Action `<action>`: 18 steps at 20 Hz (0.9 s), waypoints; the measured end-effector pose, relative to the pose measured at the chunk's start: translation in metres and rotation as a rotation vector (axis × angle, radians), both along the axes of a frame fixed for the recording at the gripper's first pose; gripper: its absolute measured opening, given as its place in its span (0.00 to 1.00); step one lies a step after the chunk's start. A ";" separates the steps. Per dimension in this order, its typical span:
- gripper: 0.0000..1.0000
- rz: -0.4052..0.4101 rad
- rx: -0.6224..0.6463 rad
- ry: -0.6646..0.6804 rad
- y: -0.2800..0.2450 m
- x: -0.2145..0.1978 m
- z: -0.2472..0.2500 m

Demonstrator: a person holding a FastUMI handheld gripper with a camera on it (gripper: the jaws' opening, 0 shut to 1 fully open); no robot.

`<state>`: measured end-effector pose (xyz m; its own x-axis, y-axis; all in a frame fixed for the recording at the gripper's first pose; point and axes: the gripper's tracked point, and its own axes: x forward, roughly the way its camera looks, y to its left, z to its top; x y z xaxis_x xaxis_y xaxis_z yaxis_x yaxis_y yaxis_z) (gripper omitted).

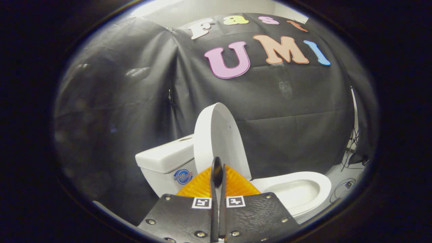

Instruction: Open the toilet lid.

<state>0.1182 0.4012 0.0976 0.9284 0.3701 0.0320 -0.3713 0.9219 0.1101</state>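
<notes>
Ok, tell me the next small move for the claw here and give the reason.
Probably ease the claw straight back from the toilet lid. The lid already stands raised, upright beside the tank, with the bowl exposed. The claw's fingers are pressed together with nothing between them, just in front of the lid's lower edge, so little seems left to push.

Behind it all I see the black cloth wall (287, 111), creased and hung in panels; a pale floor (337, 175) runs along its foot; loose cables (344, 187) lie there beside a stand's thin legs (351, 148).
</notes>
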 end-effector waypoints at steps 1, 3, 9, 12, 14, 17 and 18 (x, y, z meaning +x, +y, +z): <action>0.03 0.004 -0.005 -0.006 0.002 0.002 -0.001; 0.03 0.005 -0.033 -0.025 0.007 0.003 -0.001; 0.05 0.000 -0.101 -0.088 0.013 0.002 0.002; 0.15 0.029 -0.175 -0.093 0.020 0.000 -0.006; 0.19 0.031 -0.235 -0.078 0.018 -0.003 -0.017; 0.49 0.034 -0.261 -0.078 0.011 -0.008 -0.022; 0.63 0.033 -0.253 -0.075 0.007 -0.010 -0.021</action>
<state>0.1085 0.4080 0.0763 0.9144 0.4047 0.0030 -0.3997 0.9041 -0.1512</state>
